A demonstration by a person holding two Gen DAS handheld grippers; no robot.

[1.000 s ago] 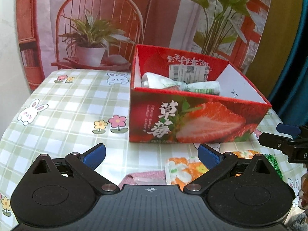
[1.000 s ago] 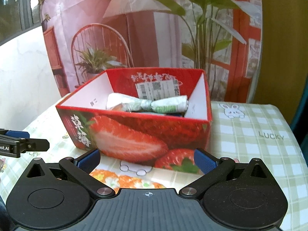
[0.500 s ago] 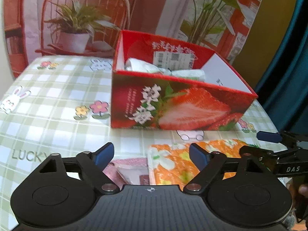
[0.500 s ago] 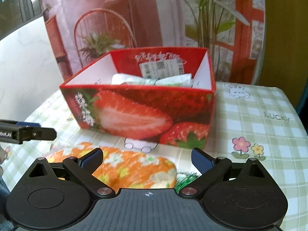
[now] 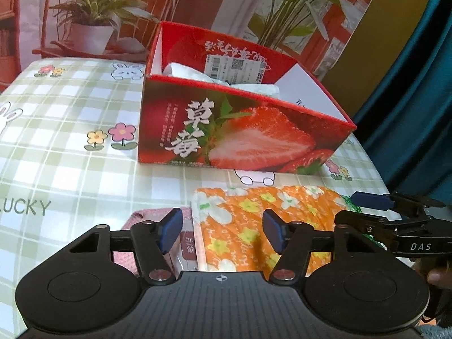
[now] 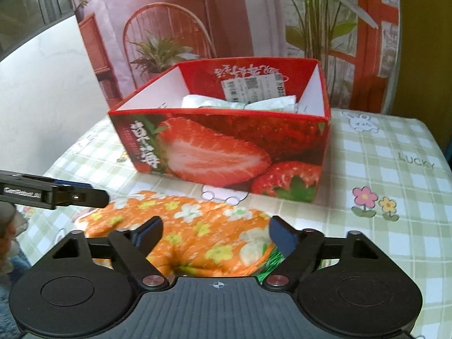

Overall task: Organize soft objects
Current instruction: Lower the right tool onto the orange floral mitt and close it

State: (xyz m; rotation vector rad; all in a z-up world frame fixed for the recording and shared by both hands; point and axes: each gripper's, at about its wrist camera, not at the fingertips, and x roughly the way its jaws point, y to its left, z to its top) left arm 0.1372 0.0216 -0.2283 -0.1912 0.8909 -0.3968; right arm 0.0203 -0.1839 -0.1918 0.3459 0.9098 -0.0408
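An orange flowered soft pack (image 5: 262,220) lies on the table in front of a red strawberry box (image 5: 240,138); both also show in the right wrist view, the pack (image 6: 186,231) before the box (image 6: 226,152). A pink pack (image 5: 180,240) lies left of the orange one. White-green soft packs (image 5: 197,76) rest inside the box. My left gripper (image 5: 221,230) is open, its jaws over the orange pack's left edge. My right gripper (image 6: 216,233) is open, jaws straddling the orange pack's right part. Something green (image 6: 269,265) peeks out beside it.
The table wears a green checked cloth (image 5: 56,147) with bunnies and flowers. A printed backdrop (image 6: 240,17) with a chair and plants stands behind the box. A blue curtain (image 5: 418,84) hangs at the right. The table edge curves close on the right.
Both grippers have pulled back and lowered from the box toward the near table. The orange and pink packs now sit between the jaws. Both grippers stay open.
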